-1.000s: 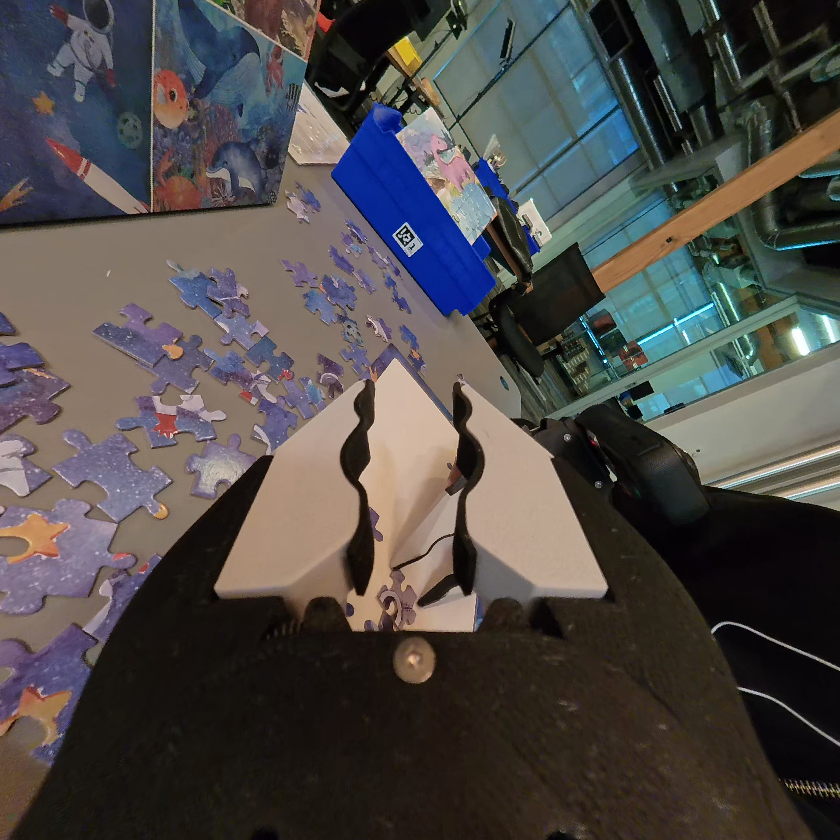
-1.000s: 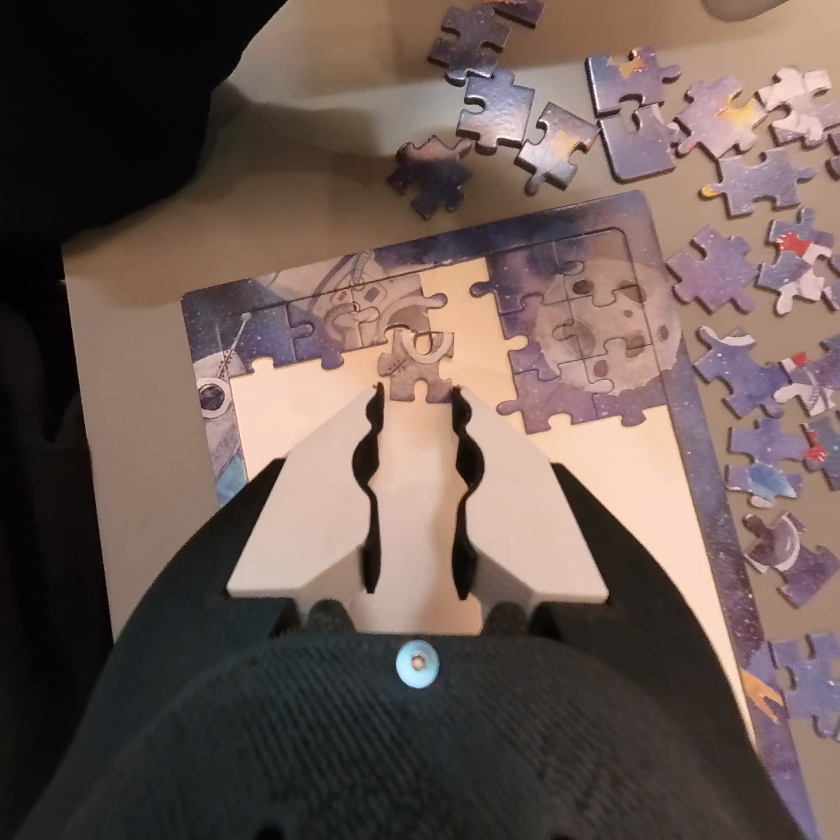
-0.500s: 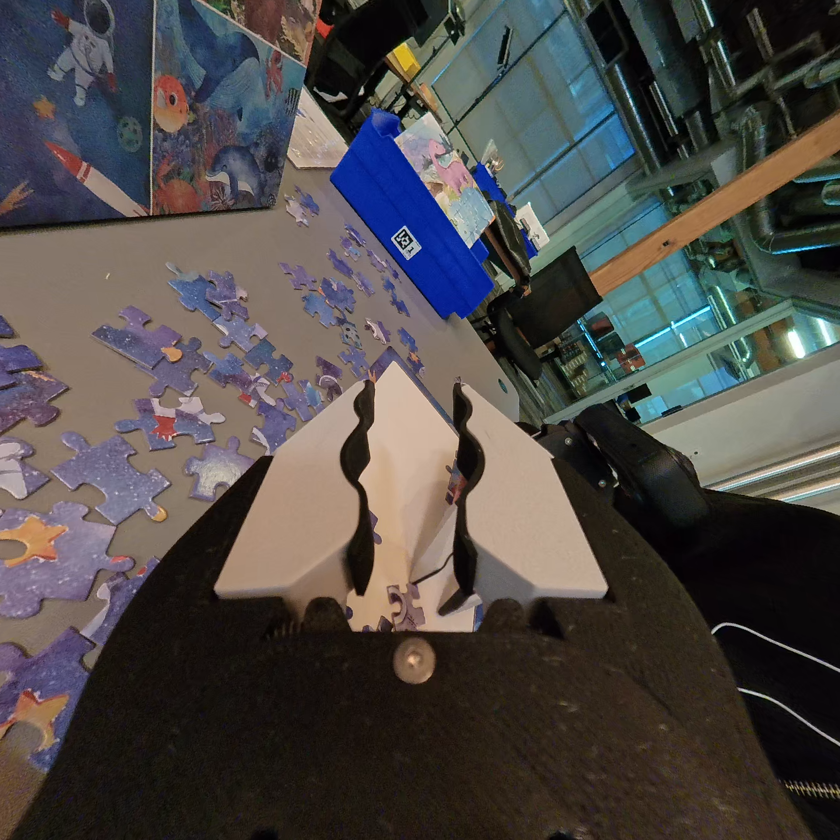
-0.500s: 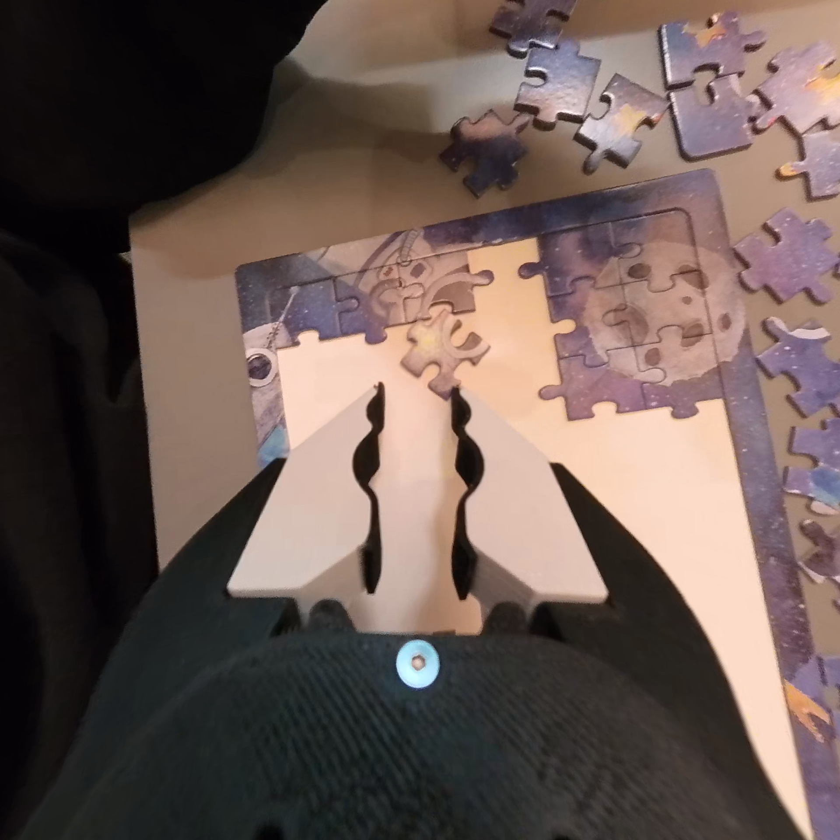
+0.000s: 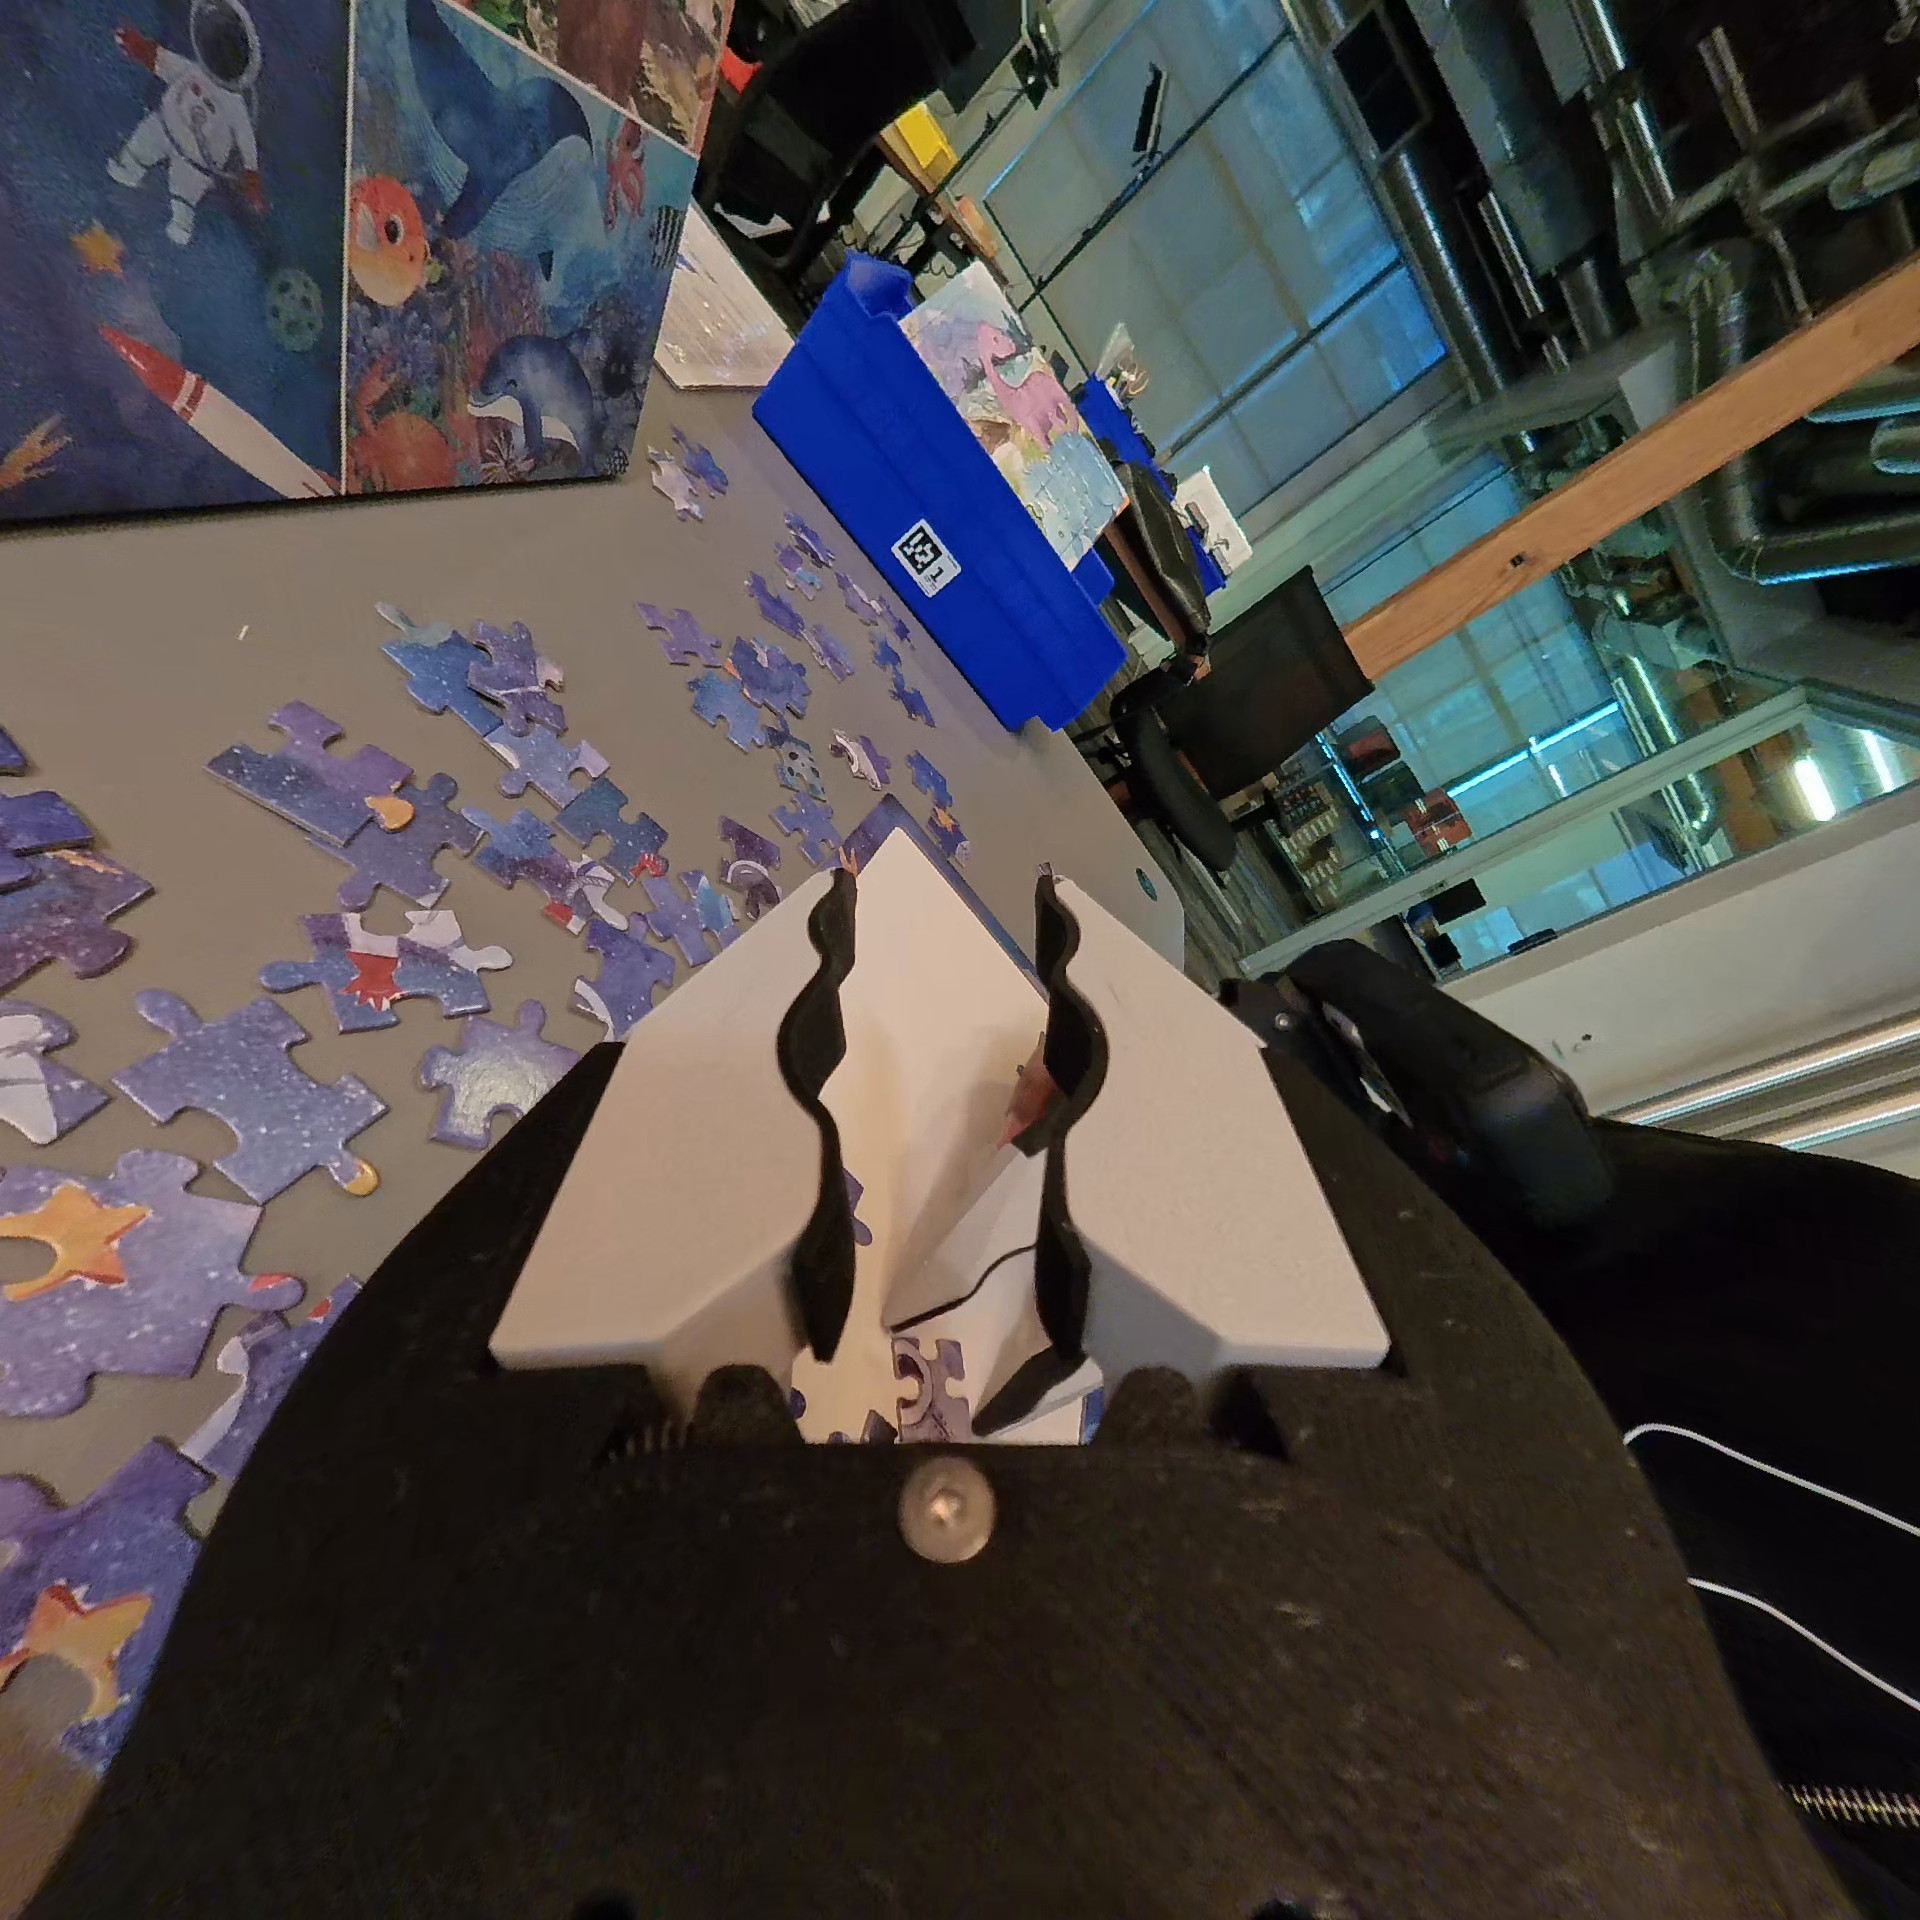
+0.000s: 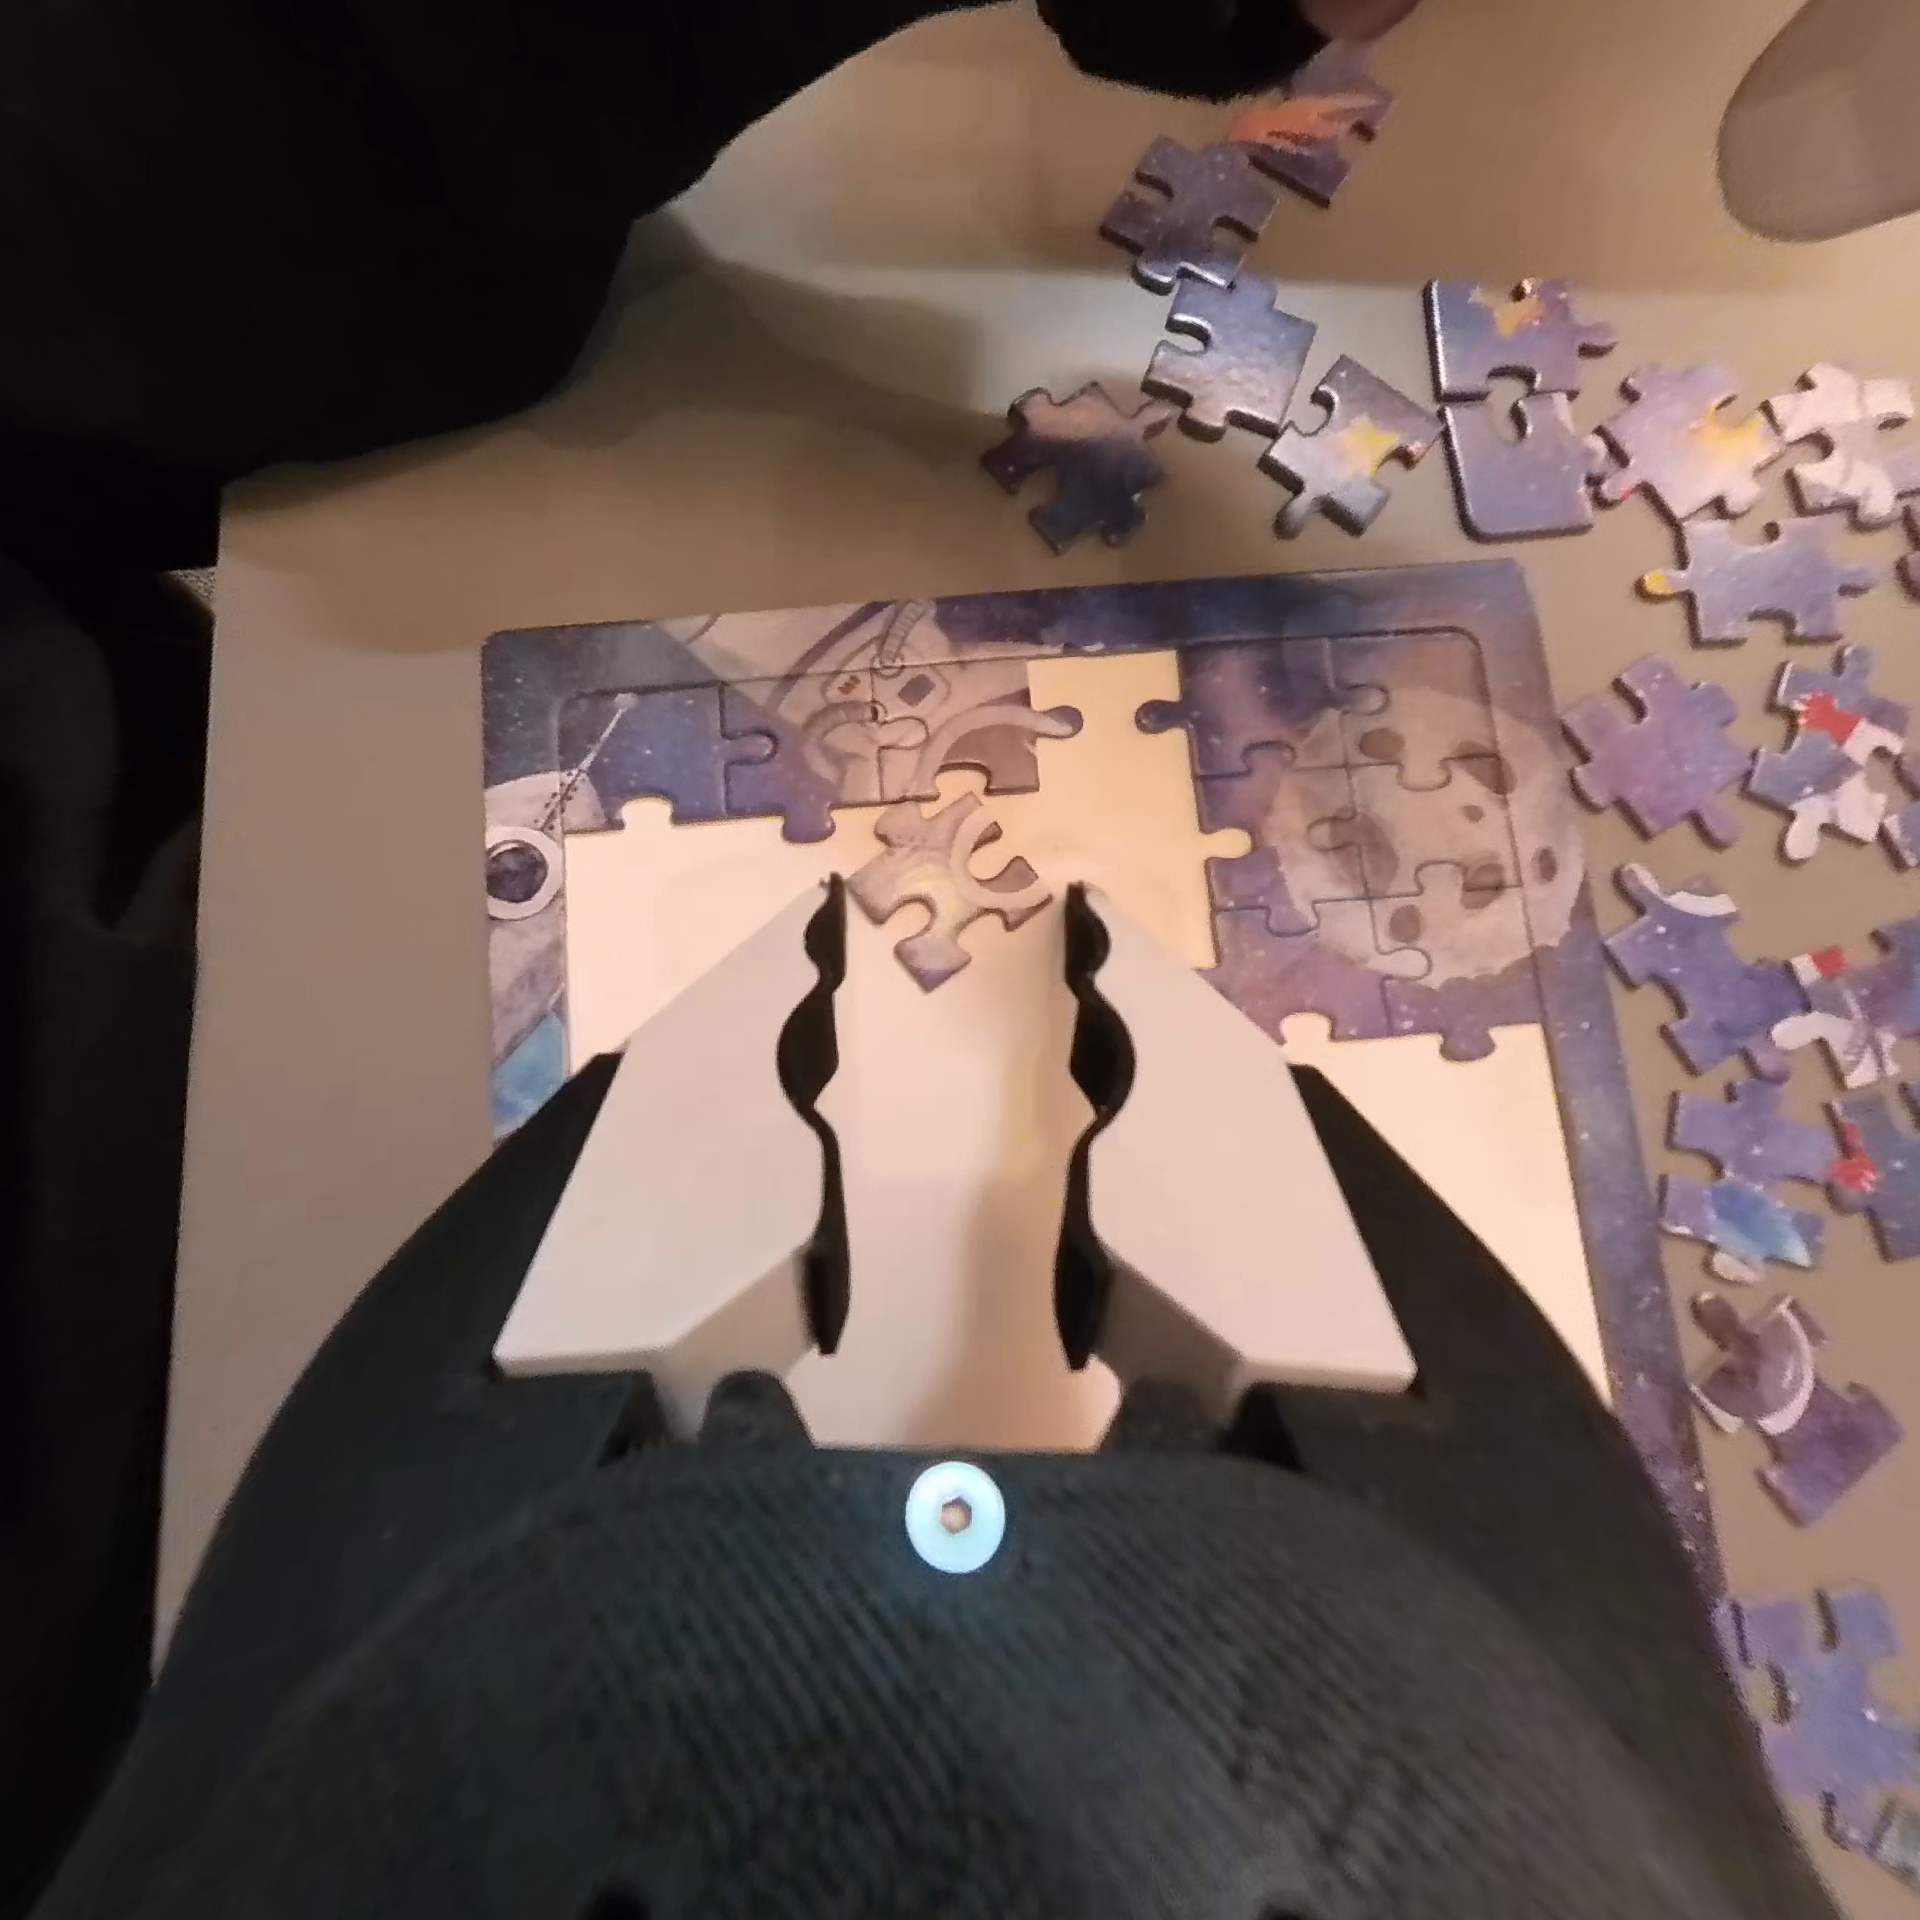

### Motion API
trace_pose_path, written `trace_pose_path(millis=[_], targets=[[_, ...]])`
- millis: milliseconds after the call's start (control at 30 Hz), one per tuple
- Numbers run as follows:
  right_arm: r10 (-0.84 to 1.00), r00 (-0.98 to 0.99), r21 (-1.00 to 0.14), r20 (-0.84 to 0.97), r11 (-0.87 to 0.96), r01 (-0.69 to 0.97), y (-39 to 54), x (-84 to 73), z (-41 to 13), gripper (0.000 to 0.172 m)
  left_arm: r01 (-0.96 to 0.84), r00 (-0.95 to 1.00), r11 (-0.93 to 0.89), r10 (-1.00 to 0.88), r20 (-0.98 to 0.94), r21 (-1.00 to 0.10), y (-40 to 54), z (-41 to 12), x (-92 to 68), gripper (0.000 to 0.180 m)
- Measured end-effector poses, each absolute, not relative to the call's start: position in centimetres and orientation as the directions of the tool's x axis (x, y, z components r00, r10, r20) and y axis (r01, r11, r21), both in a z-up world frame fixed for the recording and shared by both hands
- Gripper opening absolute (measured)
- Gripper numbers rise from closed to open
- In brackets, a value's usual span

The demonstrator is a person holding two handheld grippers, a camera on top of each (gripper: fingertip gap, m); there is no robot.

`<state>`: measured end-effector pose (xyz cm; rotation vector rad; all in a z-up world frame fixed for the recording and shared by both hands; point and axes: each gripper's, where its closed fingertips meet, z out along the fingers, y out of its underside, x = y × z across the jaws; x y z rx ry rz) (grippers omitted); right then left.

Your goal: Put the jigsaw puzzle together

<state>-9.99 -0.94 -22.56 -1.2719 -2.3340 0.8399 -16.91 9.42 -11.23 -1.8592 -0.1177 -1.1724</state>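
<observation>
While the right gripper (image 6: 951,894) hovers with jaws apart around a loose puzzle piece (image 6: 951,878) on the tray (image 6: 1579,1039), pads not pressing it; the left gripper (image 5: 945,883) hangs open and empty above the table (image 5: 312,582).

Left wrist view low, across table (image 5: 312,582); right looks down, close; both show puzzle tray (image 6: 1558,935).

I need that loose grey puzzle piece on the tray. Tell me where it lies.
In the right wrist view, the grey puzzle piece lies tilted on the tray's bare cream floor, just below the assembled top-left pieces, between the open right tool's tips.
</observation>
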Motion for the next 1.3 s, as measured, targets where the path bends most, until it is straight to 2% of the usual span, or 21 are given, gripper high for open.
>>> trace_pose_path(millis=[333,433,567,700,1000,1133,1300], targets=[[0.877,-0.478,-0.610,0.050,0.405,0.681,0.7,-9.6,-22.5,0.037,0.503,0.544,-0.584,-0.359,0.758,-0.638,9.4,-11.2,-16.9,0.033],[0.905,-0.418,-0.598,0.072,0.375,0.708,2.0,-9.5,-22.4,0.030,0.505,0.544,-0.582,-0.359,0.758,-0.637,9.4,-11.2,-17.0,0.033],[0.910,-0.414,-0.650,-0.004,0.312,0.693,0.3,-9.8,-21.8,0.037,0.505,0.545,-0.582,-0.357,0.758,-0.637,9.4,-11.2,-17.0,0.033],[0.909,-0.415,-0.623,0.030,0.341,0.704,0.1,-9.7,-22.6,0.044,0.503,0.545,-0.584,-0.358,0.758,-0.637,9.4,-11.2,-16.9,0.033],[0.947,-0.310,-0.603,0.086,0.297,0.740,3.5,-9.3,-22.3,0.035,0.507,0.545,-0.580,-0.358,0.758,-0.638,9.4,-11.2,-17.0,0.033],[0.944,-0.328,-0.641,0.032,0.271,0.718,2.2,-9.6,-21.9,0.037,0.504,0.546,-0.582,-0.358,0.758,-0.638,9.4,-11.2,-16.9,0.033],[0.935,-0.354,-0.630,0.027,0.291,0.720,1.4,-9.8,-22.5,0.042,0.506,0.546,-0.581,-0.357,0.758,-0.637,9.4,-11.2,-17.0,0.033]])
